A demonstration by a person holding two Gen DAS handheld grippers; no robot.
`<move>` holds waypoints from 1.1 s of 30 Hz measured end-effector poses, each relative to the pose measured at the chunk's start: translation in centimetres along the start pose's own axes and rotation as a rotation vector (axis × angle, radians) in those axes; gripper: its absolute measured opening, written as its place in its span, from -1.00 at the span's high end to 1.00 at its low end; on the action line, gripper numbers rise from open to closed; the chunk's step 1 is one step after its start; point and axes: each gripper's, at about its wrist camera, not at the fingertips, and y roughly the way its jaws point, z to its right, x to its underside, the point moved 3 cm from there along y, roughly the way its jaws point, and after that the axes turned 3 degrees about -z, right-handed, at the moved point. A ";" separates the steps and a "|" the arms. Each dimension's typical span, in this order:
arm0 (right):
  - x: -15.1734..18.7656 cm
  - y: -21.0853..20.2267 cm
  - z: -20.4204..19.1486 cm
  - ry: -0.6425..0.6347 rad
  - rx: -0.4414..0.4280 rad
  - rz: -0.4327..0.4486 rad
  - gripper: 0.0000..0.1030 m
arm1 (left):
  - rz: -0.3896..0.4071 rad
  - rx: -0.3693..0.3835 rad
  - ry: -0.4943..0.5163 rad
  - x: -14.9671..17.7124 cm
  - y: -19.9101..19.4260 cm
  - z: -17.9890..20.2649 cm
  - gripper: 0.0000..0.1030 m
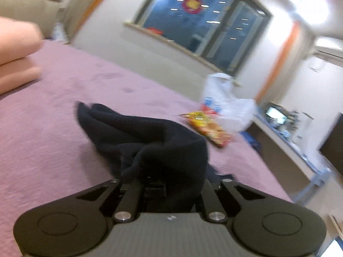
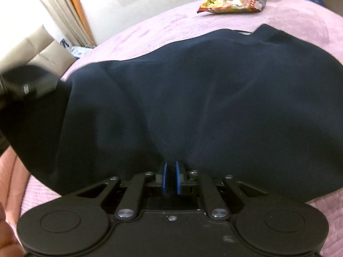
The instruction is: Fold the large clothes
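My left claw (image 1: 156,184) is gripping a bunched fold of the dark garment (image 1: 150,141), its jaws closed on the cloth, which is trailing away toward 11 o'clock over the pink bedspread (image 1: 64,107). My right claw (image 2: 170,178) is pinching the garment's (image 2: 193,96) near edge, blue pads (image 2: 164,177) nearly together with cloth between them. The garment is lying spread across the bed. A snack packet (image 2: 233,3) is lying at 1 o'clock beyond it, beside a plastic bag (image 1: 227,102).

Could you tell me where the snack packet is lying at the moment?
The snack packet lies on the pink bedspread beyond the dark garment, top right in the right wrist view, just before a white plastic bag.
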 end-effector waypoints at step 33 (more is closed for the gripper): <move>-19.9 -3.8 19.9 0.143 0.079 0.049 -0.52 | -0.348 0.329 0.429 13.5 15.1 19.6 0.82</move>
